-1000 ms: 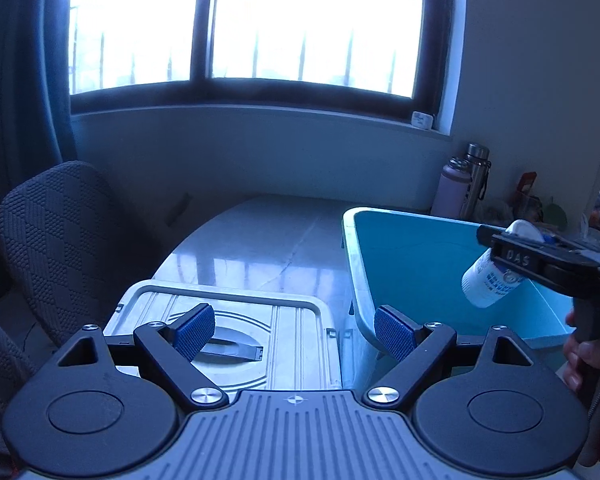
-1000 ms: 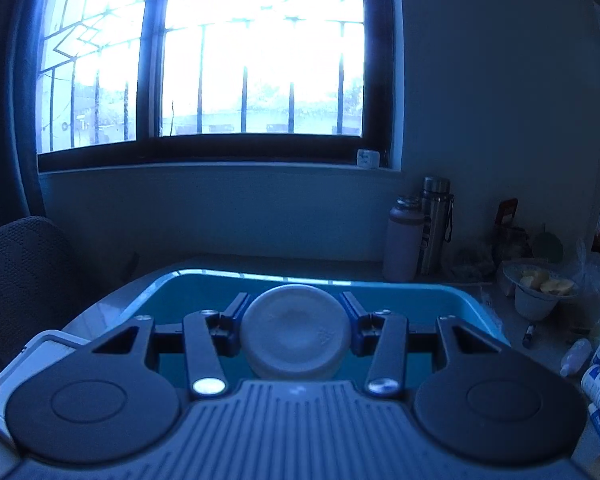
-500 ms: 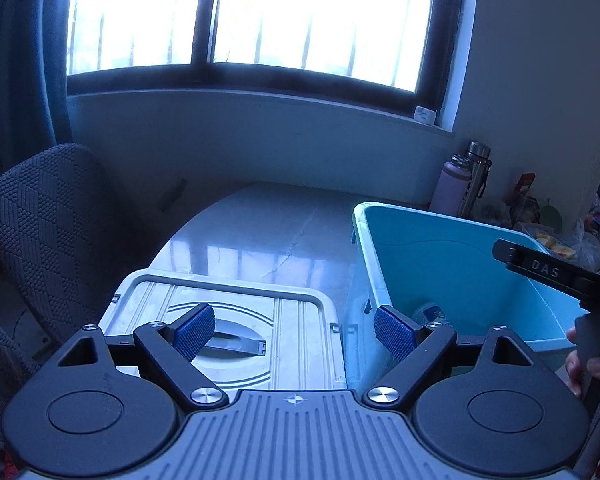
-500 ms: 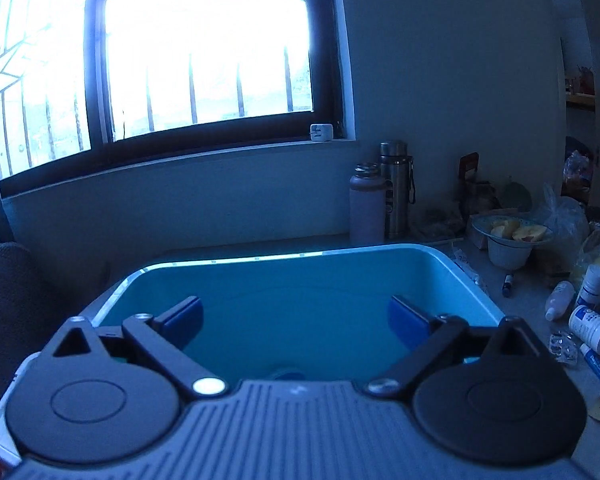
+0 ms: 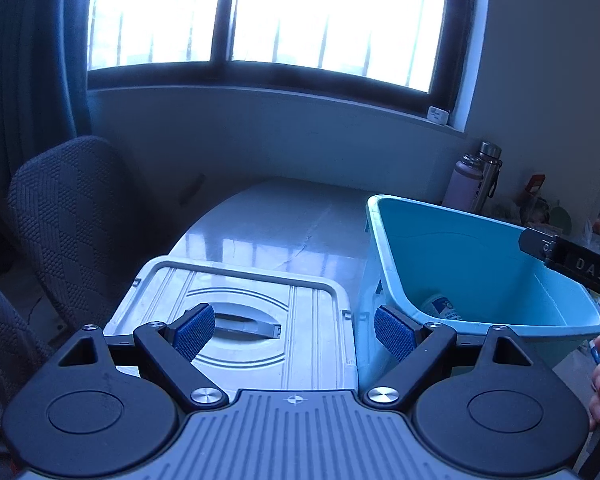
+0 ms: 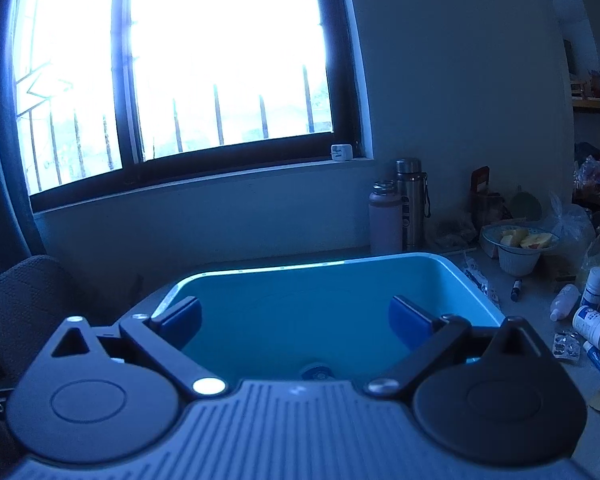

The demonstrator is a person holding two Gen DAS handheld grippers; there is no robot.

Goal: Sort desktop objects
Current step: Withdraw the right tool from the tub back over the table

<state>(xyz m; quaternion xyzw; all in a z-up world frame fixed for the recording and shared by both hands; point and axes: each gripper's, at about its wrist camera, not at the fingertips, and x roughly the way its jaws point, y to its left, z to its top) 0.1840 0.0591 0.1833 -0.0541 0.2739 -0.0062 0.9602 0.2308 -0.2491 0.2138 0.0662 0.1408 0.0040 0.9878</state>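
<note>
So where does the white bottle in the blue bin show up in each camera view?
Left wrist: white bottle lies on the blue bin floor, lower right.
Right wrist: only its end peeks above the gripper body, bottom centre.
Shared landmark: the pink flask.

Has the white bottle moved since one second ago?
Yes. It left the right gripper and now lies on the blue bin floor, white bottle.
</note>
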